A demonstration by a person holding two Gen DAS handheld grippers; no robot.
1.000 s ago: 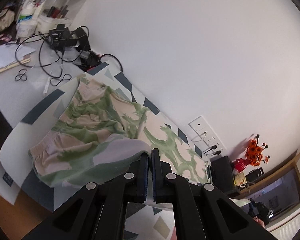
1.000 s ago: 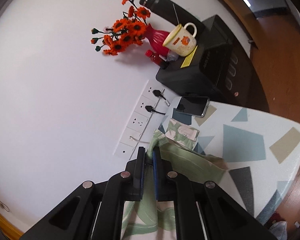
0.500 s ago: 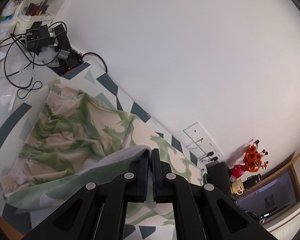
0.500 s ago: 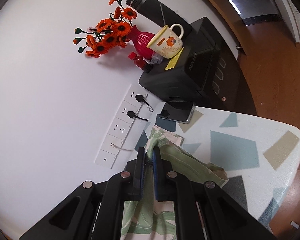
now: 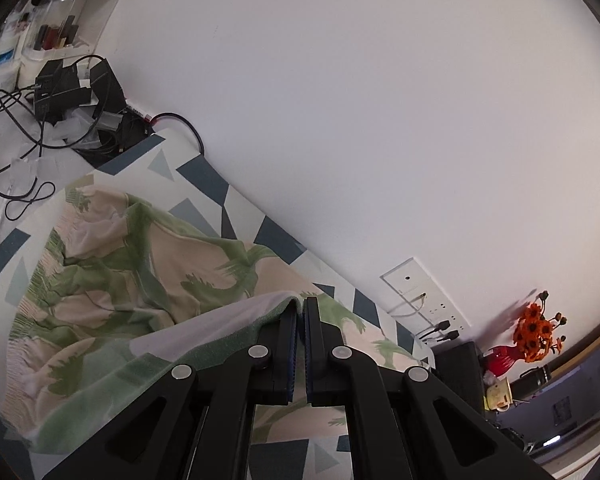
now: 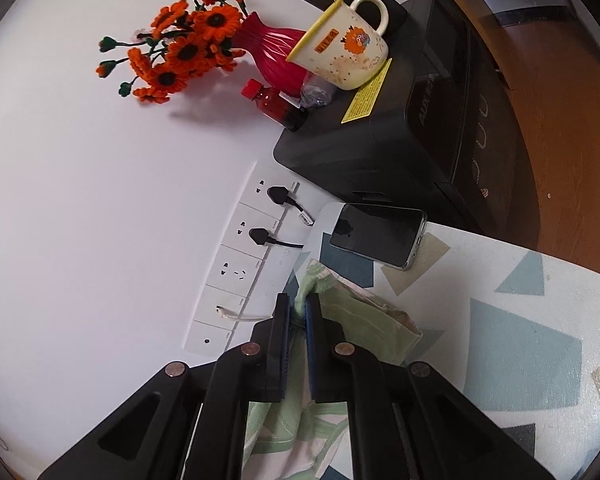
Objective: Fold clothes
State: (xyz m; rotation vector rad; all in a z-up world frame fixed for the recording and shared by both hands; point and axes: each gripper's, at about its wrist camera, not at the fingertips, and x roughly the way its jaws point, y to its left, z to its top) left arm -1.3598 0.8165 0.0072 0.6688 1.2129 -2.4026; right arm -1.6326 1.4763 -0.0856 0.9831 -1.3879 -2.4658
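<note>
Your left gripper [image 5: 301, 312] is pinched on an edge of the green-and-beige leaf-print garment [image 5: 132, 280] — the cloth drapes away left of its fingers over the patterned ironing board [image 5: 204, 184]. Your right gripper [image 6: 298, 308] clamps a green hem of the same garment; a smartphone [image 6: 378, 236] lies just beyond its fingertips.

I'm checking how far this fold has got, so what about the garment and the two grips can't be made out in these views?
- Left wrist view: where the left gripper bites the green-and-beige garment, hidden between the fingers.
- Left wrist view: the garment's near edge, covered by the gripper body.
- Right wrist view: most of the garment, behind the right gripper and cut off by the bottom edge.
- Either view: what kind of garment it is.
</note>
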